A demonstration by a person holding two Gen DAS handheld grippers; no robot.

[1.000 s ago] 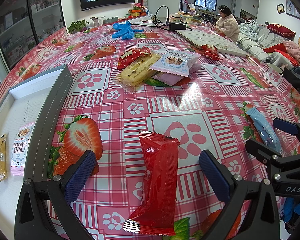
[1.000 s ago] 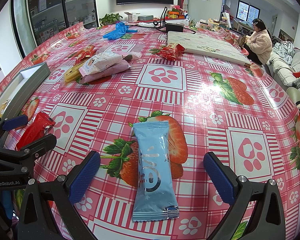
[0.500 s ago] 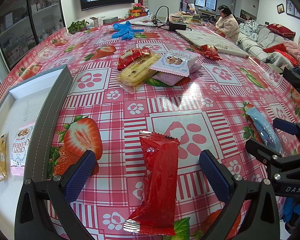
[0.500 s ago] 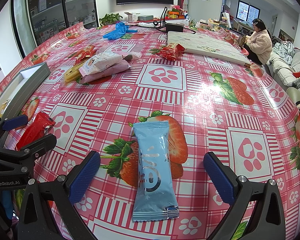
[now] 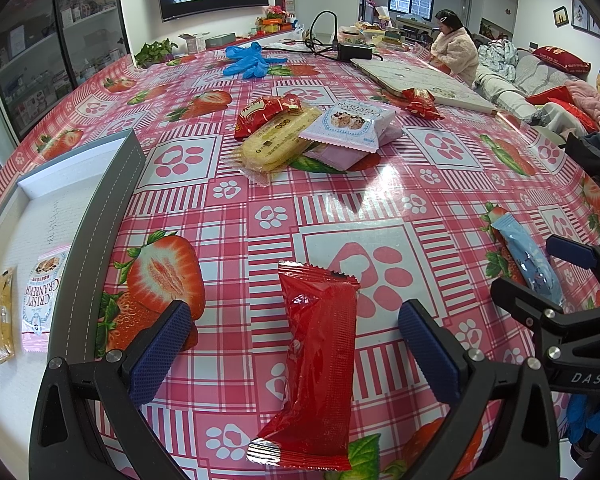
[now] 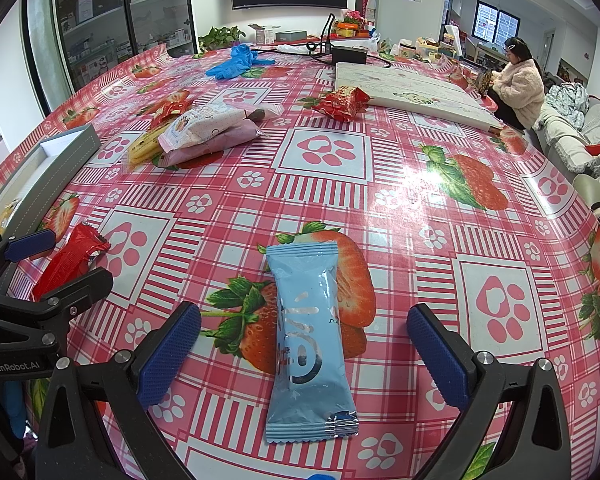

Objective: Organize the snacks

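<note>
A red snack packet [image 5: 320,360] lies flat on the table between the wide-open fingers of my left gripper [image 5: 296,348]; it also shows in the right wrist view [image 6: 68,260]. A light blue snack packet [image 6: 306,340] lies between the wide-open fingers of my right gripper [image 6: 304,348]; it shows in the left wrist view [image 5: 528,260] too. Neither packet is gripped. A grey-rimmed white tray [image 5: 104,216] on the left holds a yellow packet [image 5: 1,320] and a pink cranberry packet [image 5: 42,292].
A pile of snacks [image 5: 312,136] lies mid-table, with a loose red packet [image 5: 420,102] beyond. Blue gloves [image 5: 248,60], a flat white box [image 5: 420,80], a cable and black adapter [image 5: 354,51] sit further back. A person [image 5: 454,52] sits at the far right.
</note>
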